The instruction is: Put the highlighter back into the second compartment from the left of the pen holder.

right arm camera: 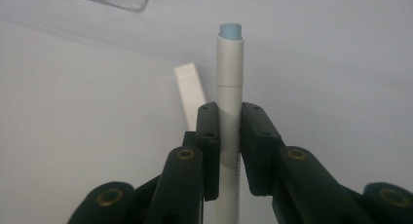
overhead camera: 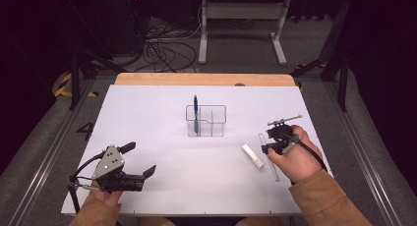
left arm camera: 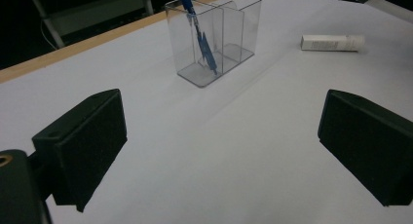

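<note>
We see a white table [overhead camera: 162, 186] with a wooden far edge. Near its middle stands a clear divided organiser [overhead camera: 206, 121], upright, with a blue pen [overhead camera: 195, 113] leaning in its left compartment. A small white box [overhead camera: 252, 156] lies flat, well apart to its right. Beyond, cables [overhead camera: 164, 51] lie tangled on the floor.

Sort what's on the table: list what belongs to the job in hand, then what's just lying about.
Part of the job:
- white pen, clamped in the right gripper
- clear holder, likely where it goes
- blue pen, already standing in the holder

Just lying about:
- white stick, flat on the table
- left gripper, open and holding nothing
</note>
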The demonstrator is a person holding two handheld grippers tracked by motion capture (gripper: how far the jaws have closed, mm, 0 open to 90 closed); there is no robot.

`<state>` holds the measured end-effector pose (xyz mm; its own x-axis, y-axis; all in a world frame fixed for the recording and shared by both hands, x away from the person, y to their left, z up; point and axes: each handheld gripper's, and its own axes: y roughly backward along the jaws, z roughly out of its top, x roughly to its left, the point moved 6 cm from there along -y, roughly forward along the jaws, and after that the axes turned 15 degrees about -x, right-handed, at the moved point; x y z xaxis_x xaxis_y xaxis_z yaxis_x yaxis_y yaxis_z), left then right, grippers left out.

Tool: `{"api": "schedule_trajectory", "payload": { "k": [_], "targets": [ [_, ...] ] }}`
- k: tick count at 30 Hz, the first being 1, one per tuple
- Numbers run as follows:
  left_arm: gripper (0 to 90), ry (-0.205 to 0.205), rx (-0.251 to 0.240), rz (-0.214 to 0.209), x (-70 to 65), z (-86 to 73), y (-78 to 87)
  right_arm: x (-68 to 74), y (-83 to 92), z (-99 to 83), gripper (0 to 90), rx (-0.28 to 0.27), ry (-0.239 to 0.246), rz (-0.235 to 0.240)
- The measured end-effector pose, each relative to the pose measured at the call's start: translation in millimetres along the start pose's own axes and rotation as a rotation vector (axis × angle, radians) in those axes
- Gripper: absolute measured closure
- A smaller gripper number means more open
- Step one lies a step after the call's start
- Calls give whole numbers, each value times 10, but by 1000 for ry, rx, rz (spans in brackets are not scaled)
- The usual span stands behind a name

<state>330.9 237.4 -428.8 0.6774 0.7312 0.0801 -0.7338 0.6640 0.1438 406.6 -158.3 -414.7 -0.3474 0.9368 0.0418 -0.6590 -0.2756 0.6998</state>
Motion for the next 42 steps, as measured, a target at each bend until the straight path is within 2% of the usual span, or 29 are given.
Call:
{"api": "schedule_trajectory", "payload": {
  "k": [11,15,21,33,42],
  "targets": [
    [46,1,1,17,6,-11,60,186,24,287,797,-166,64,83],
    [46,2,3,23,8,-19,76,257,40,386,797,-221,64,140],
    [46,4,1,31,9,-22,109,345,58,530,797,-326,96,202],
    [46,4,2,33,11,-26,114,459,34,761,797,-518,98,295],
    [46,6,1,31,11,-26,112,545,30,901,797,-639,70,374]
  ]
}}
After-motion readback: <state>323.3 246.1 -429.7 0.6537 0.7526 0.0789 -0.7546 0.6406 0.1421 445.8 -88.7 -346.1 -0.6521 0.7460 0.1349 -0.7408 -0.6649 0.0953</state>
